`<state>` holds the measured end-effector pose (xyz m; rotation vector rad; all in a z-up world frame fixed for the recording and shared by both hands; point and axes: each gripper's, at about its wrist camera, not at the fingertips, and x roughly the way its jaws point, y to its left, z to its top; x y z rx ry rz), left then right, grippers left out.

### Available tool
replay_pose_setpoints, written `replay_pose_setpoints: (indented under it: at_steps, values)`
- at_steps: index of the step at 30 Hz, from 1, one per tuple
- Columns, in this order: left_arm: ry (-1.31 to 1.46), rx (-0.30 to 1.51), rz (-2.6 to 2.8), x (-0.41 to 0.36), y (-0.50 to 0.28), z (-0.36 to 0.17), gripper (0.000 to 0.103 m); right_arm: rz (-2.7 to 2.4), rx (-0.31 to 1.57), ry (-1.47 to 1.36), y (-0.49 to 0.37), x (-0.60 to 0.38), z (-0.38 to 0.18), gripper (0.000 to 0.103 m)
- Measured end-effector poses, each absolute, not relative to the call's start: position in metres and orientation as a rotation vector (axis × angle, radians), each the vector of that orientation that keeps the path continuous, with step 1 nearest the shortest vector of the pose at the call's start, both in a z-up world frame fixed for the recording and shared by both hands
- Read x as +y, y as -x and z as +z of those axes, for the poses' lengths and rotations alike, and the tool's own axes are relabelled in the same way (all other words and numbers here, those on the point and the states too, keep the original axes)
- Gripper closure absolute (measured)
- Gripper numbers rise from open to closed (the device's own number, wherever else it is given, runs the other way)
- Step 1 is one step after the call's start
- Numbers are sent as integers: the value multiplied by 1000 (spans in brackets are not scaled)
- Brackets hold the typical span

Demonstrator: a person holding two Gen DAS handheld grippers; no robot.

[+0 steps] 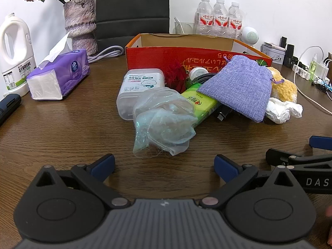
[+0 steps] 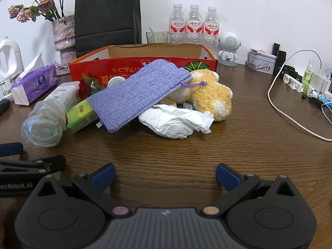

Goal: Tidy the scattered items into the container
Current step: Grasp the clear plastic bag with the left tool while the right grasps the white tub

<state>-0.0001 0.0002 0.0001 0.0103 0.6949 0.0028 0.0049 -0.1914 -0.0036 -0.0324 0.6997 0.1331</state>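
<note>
A red cardboard box (image 1: 166, 57) (image 2: 128, 67) stands open at the back of the brown table. In front of it lies a heap: a purple cloth pouch (image 1: 238, 85) (image 2: 139, 93), a yellow plush toy (image 2: 211, 95), crumpled white tissue (image 2: 176, 122) (image 1: 282, 110), a green packet (image 1: 201, 103) (image 2: 79, 114), a wipes tub (image 1: 139, 87), a clear crumpled bag (image 1: 164, 124) (image 2: 43, 124) and a red flower (image 1: 176, 76). My left gripper (image 1: 164, 166) hangs open just short of the clear bag. My right gripper (image 2: 166, 175) is open too, over bare table before the tissue.
A purple tissue pack (image 1: 58, 76) and a white jug (image 1: 14, 54) sit at the left. A vase (image 1: 81, 25), a black bag (image 2: 105, 14) and three water bottles (image 2: 194, 25) line the wall. A white cable (image 2: 290, 108) and chargers lie at the right.
</note>
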Motion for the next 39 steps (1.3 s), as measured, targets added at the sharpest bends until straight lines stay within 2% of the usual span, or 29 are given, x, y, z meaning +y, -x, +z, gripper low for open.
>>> replay_pose_setpoints:
  at_steps: [23, 28, 31, 32, 33, 34, 35, 38, 39]
  values:
    - [-12, 687, -38, 4, -1, 1, 0, 119, 700, 29, -10, -192, -5, 0]
    - [-5, 567, -56, 18, 2, 17, 0, 122, 704, 5, -8, -193, 1, 0]
    - [59, 539, -78, 33, -5, 28, 0, 225, 639, -76, -8, -195, 18, 1]
    - [76, 552, -94, 35, -11, 29, 7, 243, 622, -76, -11, -193, 24, 2]
    - [91, 577, -97, 36, -17, 28, 29, 255, 605, -68, -15, -190, 29, 3]
    - [104, 592, -93, 37, -21, 27, 45, 264, 585, -57, -18, -187, 34, 5]
    - [125, 600, -90, 39, -23, 26, 65, 273, 563, -51, -23, -184, 40, 6]
    - [140, 576, -85, 46, -11, 28, 73, 329, 535, -60, -38, -172, 55, 9]
    - [133, 571, -84, 50, -4, 28, 74, 372, 533, -63, -43, -166, 58, 14]
